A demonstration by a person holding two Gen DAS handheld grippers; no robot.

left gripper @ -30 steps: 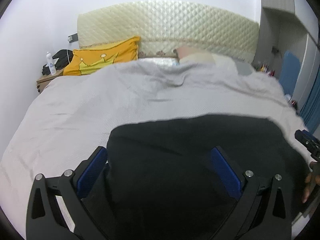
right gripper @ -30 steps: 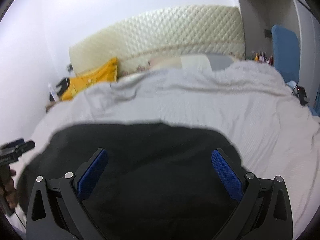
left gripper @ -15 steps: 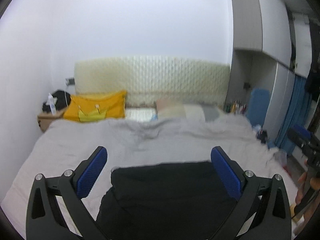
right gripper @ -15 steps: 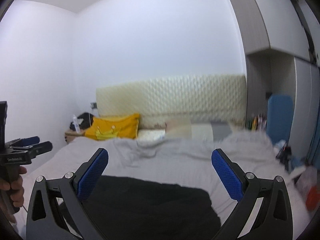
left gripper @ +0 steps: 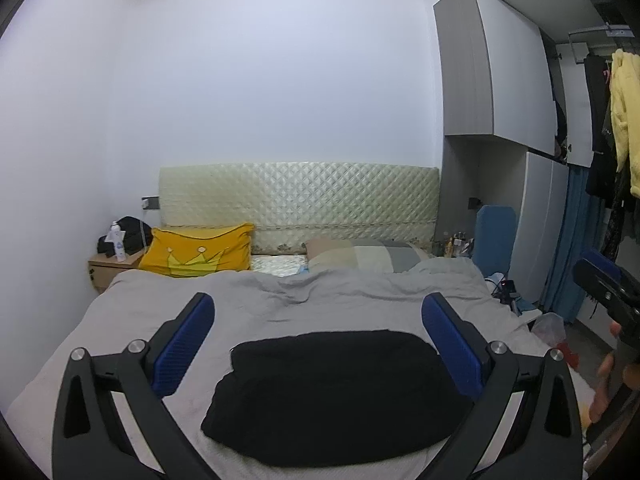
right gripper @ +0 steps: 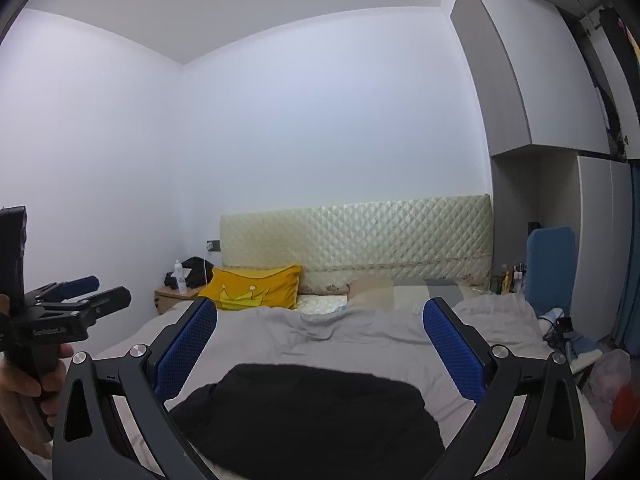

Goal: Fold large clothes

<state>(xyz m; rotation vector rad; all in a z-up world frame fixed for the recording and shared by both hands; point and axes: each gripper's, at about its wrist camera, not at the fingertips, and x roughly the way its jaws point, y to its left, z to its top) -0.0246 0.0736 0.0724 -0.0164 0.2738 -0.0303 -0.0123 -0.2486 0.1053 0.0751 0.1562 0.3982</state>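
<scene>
A black garment (left gripper: 336, 392) lies folded into a compact slab on the grey bed cover (left gripper: 120, 320), near the foot of the bed. It also shows in the right wrist view (right gripper: 312, 420). My left gripper (left gripper: 318, 340) is open and empty, held well above and behind the garment. My right gripper (right gripper: 320, 344) is open and empty, also raised clear of it. The left gripper shows from the side in the right wrist view (right gripper: 84, 292). The right gripper shows at the right edge of the left wrist view (left gripper: 604, 280).
A yellow crown pillow (left gripper: 200, 250) and a patchwork pillow (left gripper: 368, 254) lie at the quilted headboard (left gripper: 296, 200). A nightstand (left gripper: 112, 264) with a bottle stands at the back left. Wardrobes (left gripper: 504, 80), hanging clothes (left gripper: 624, 100) and floor clutter (left gripper: 552, 328) are to the right.
Both grippers have lifted up and back from just over the black garment, so the views tilted from the bed surface to the whole room. The garment stays folded on the bed.
</scene>
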